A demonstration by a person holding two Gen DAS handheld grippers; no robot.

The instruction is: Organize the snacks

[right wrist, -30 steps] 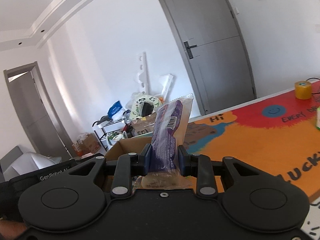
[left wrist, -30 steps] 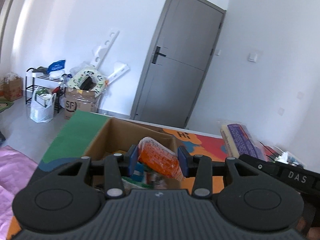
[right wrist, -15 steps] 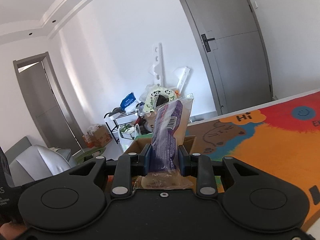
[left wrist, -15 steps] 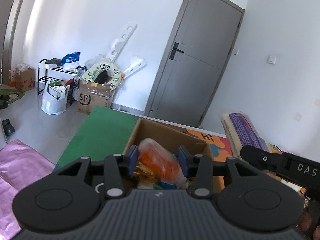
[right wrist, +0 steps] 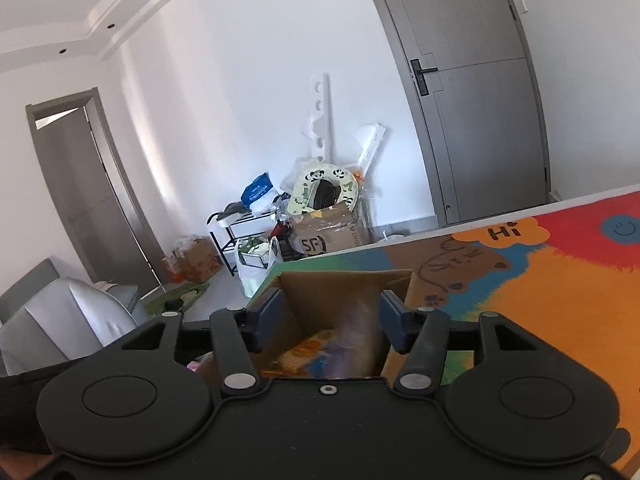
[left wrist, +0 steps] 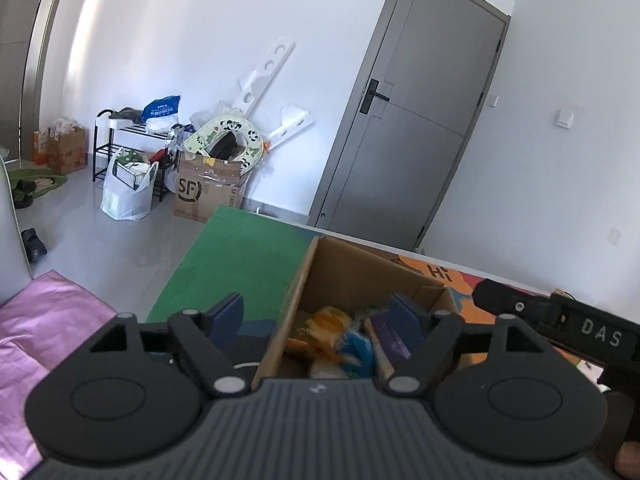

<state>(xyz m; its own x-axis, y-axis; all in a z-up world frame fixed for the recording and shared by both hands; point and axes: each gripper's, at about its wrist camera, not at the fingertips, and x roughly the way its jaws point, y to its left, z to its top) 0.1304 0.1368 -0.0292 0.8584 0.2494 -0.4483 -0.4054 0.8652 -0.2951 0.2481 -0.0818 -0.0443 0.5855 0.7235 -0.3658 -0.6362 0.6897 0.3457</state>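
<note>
Cardboard box (left wrist: 352,276) of snacks (left wrist: 324,332) below both gaping tools (left wrist: 316,316)

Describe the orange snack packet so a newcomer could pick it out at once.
Find the colourful table mat; at its left end stands an open cardboard box. The orange snack packet lies inside, against the box's left wall. It is the only orange, crinkled wrapper there, beside a blue packet and a purple packet.

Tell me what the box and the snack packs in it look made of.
Box: corrugated cardboard, matte brown, with raw cut edges and folded flaps. Snack packs: most likely thin plastic film, glossy and crinkled, printed orange, blue and purple; partly blurred, so the film type is unclear.
</note>
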